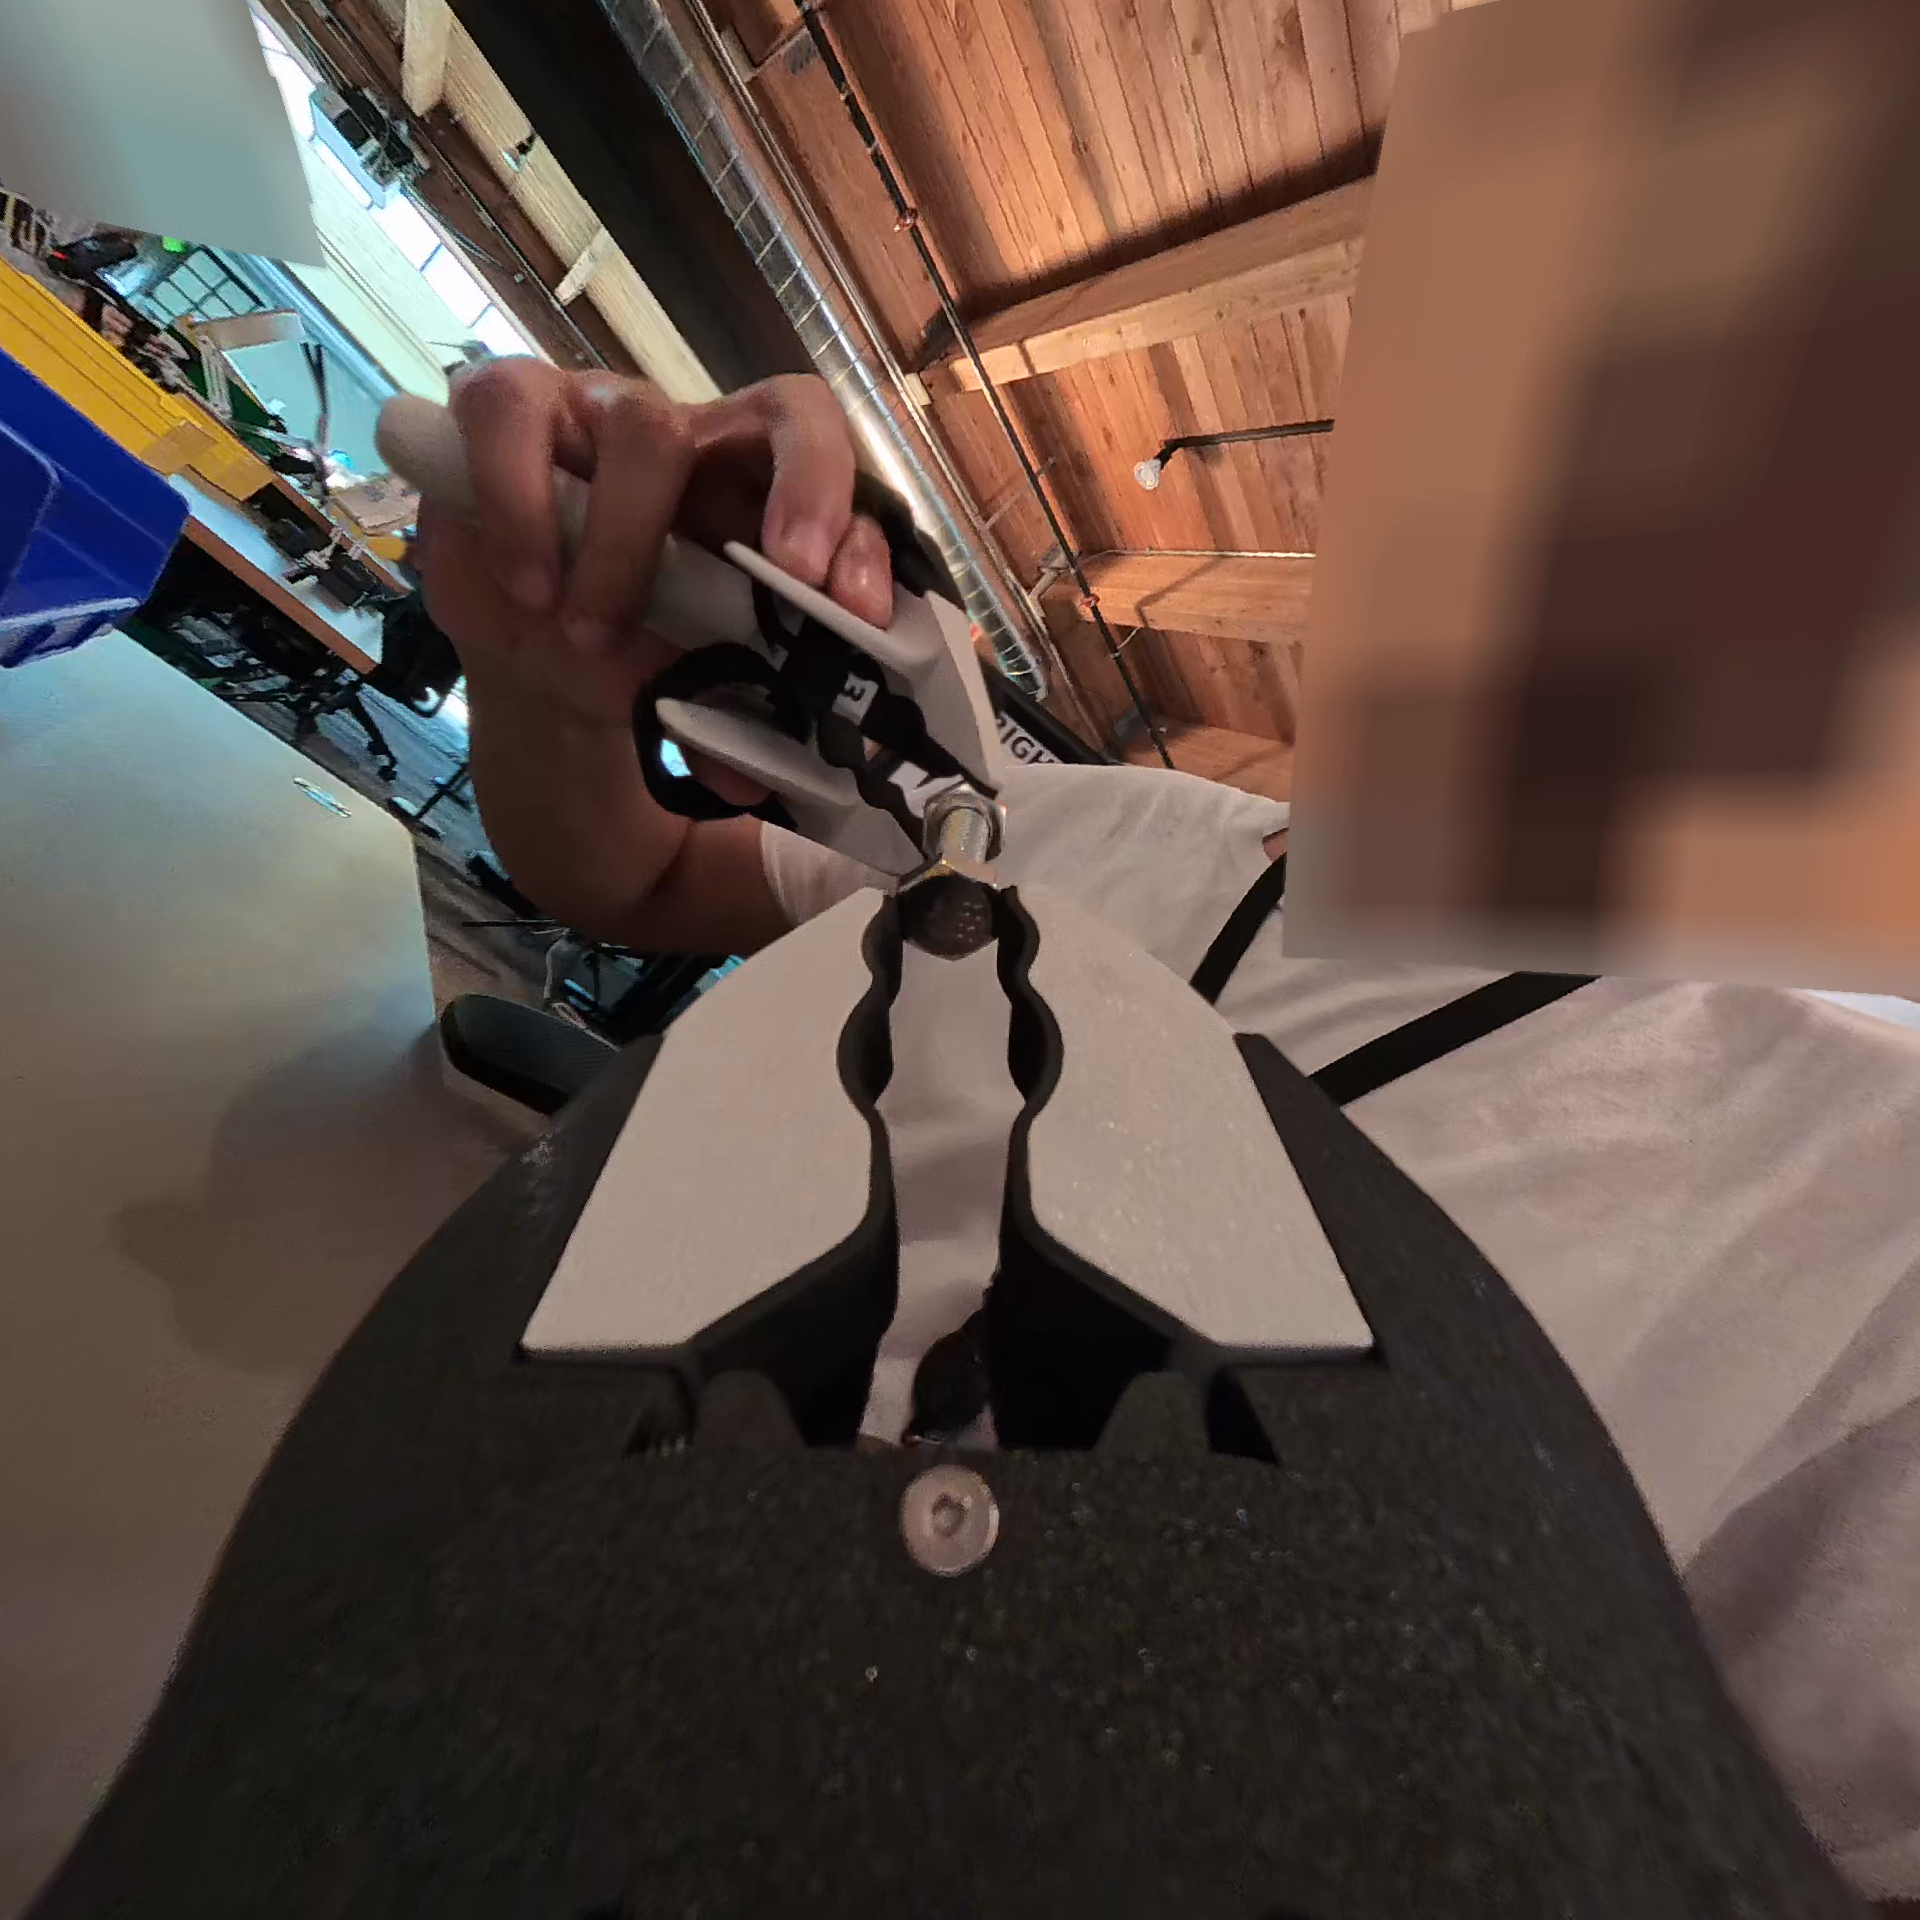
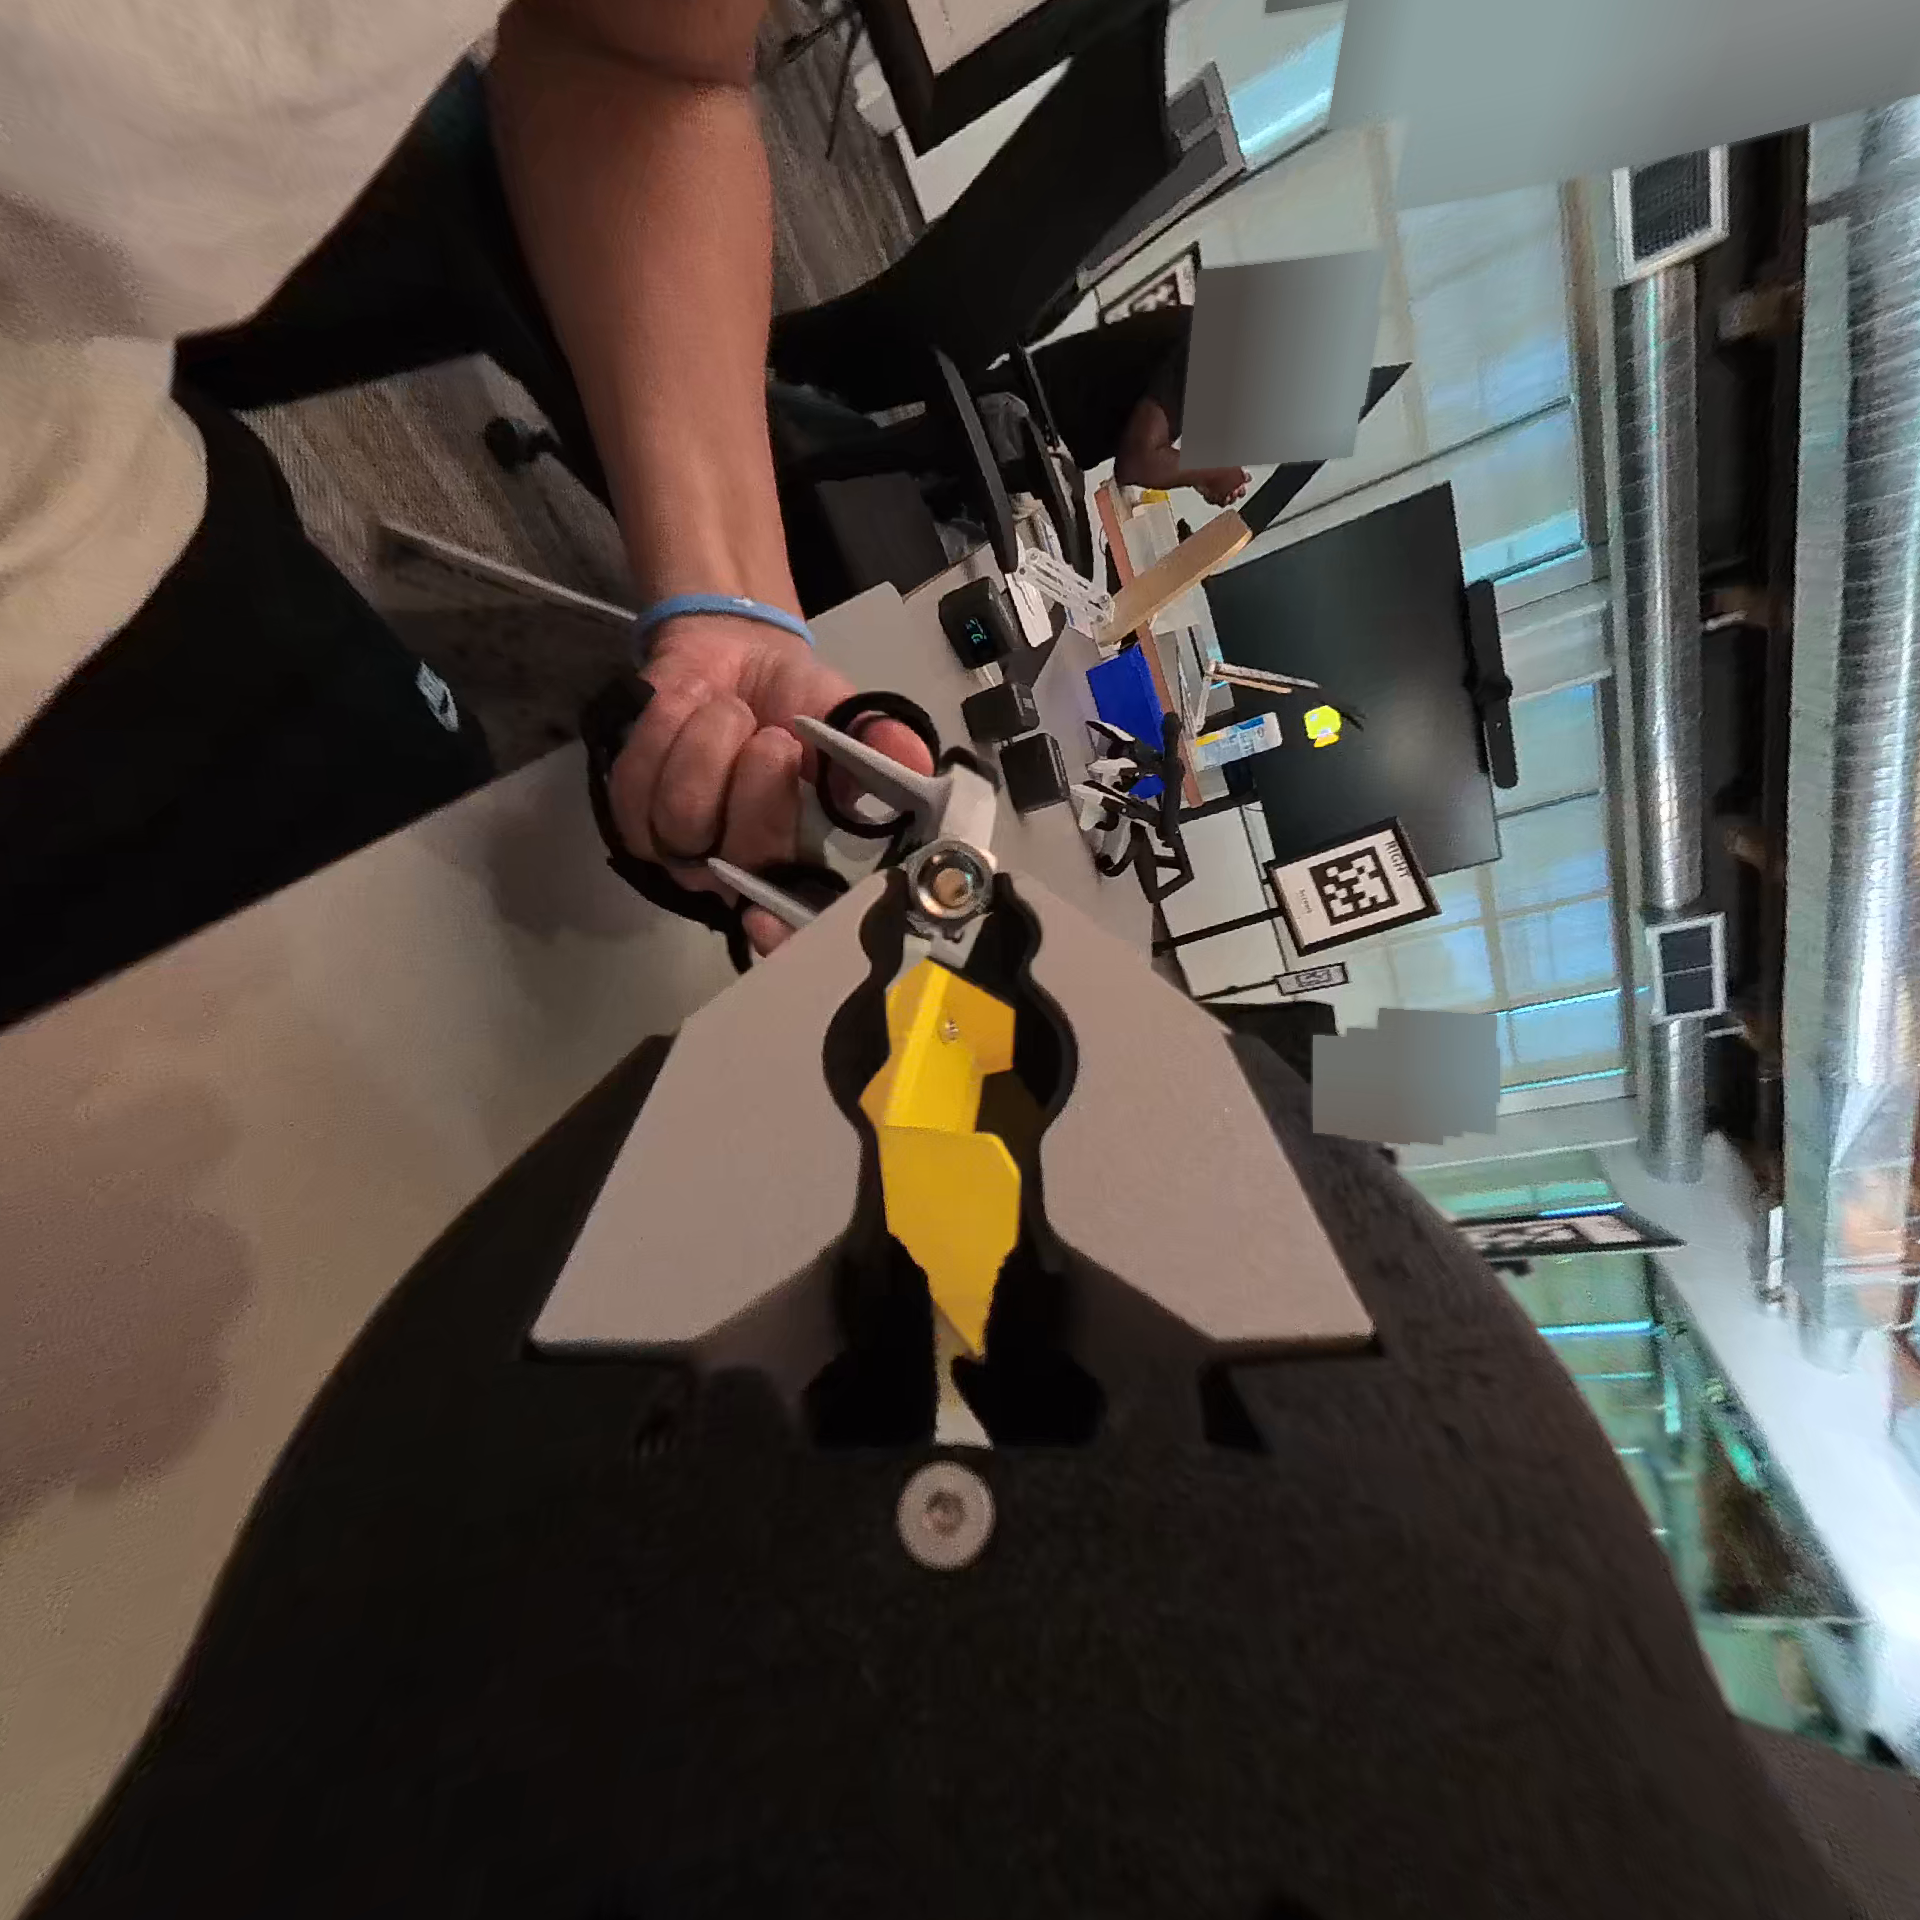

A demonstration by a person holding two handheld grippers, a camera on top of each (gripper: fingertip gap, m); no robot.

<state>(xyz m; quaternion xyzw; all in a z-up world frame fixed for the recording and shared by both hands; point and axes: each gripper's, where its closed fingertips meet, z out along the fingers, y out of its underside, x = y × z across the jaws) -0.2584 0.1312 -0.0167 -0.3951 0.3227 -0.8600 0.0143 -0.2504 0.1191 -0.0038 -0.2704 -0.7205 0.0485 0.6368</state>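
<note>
My left gripper (image 1: pixel 940 906) is shut on the dark hex head of a bolt (image 1: pixel 940 923) at its fingertips, held in the air in front of a person's white shirt (image 1: pixel 1507 1143). My right gripper (image 1: pixel 971 826), held by a hand (image 1: pixel 582 623), meets it tip to tip and is shut on the silver nut (image 1: pixel 961 831) on that bolt. In the right wrist view my right gripper (image 2: pixel 948 891) clamps the nut (image 2: pixel 948 881), with the bolt end in its middle. The left gripper (image 2: pixel 940 831) comes in from the left in a hand with a blue wristband (image 2: pixel 717 613). A yellow piece (image 2: pixel 945 1132) shows in the gap between the right fingers.
A pale grey table (image 1: pixel 156 935) lies to the left with a blue bin (image 1: pixel 62 540) and yellow bins (image 1: pixel 104 384) at its far side. In the right wrist view the table (image 2: pixel 260 1039) runs under the hands; a black screen (image 2: pixel 1361 675) and a square-patterned marker board (image 2: pixel 1351 883) stand beyond. Left and right tips are no more than a few centimetres apart.
</note>
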